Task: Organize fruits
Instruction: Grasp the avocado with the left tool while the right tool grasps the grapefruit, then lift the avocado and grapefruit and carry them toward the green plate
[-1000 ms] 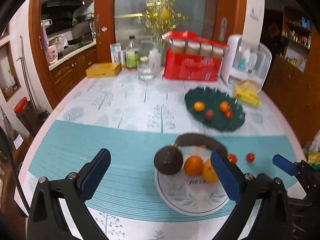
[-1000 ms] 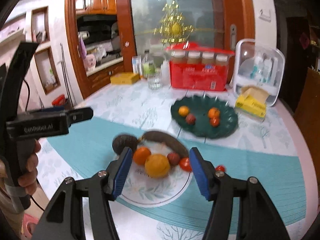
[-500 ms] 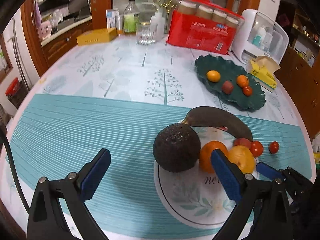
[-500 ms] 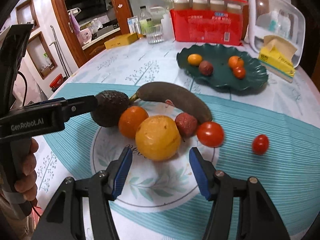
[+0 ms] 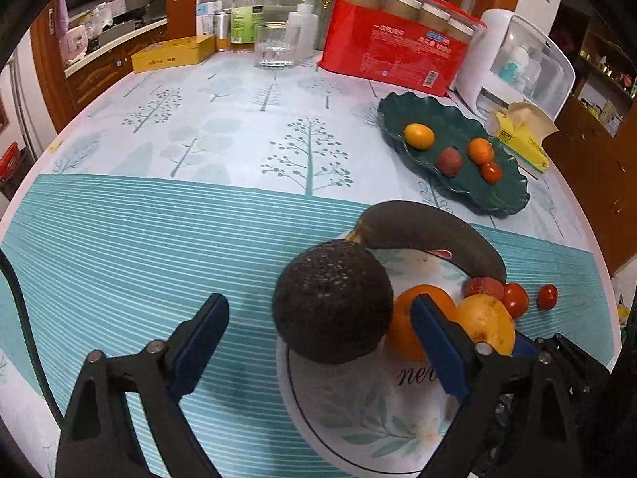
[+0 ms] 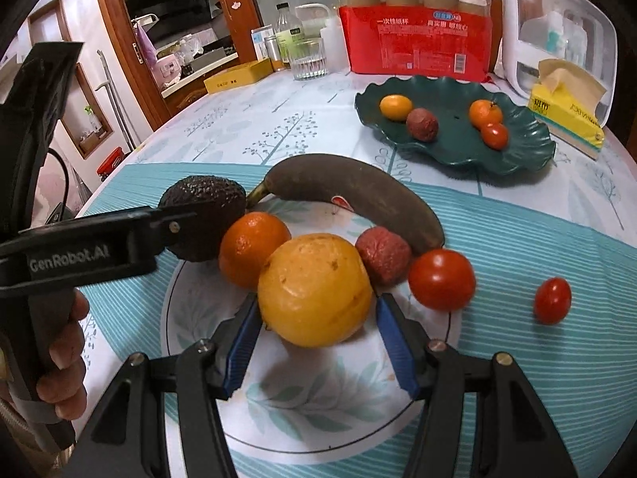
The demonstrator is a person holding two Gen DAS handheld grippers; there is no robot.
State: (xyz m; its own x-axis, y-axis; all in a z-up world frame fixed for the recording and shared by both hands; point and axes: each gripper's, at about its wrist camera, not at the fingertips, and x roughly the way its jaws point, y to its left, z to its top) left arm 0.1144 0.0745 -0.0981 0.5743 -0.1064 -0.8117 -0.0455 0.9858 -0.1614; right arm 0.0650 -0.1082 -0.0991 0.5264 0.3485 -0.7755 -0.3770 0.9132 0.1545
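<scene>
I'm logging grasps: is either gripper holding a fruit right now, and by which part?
Nothing is held. The right gripper is open around the yellow fruit; the left gripper is open around the avocado.

Warm indoor light, soft shadows beneath the fruit, sharp centre focus, strong fisheye bending and dark vignetted corners.

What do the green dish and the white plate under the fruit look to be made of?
Green dish: likely glazed ceramic, possibly glass; glossy dark surface, wavy leaf-like rim, soft highlights. White plate: likely glazed ceramic; smooth white surface with printed leaves, lettering and a thin dark rim line. Melamine cannot be ruled out.
</scene>
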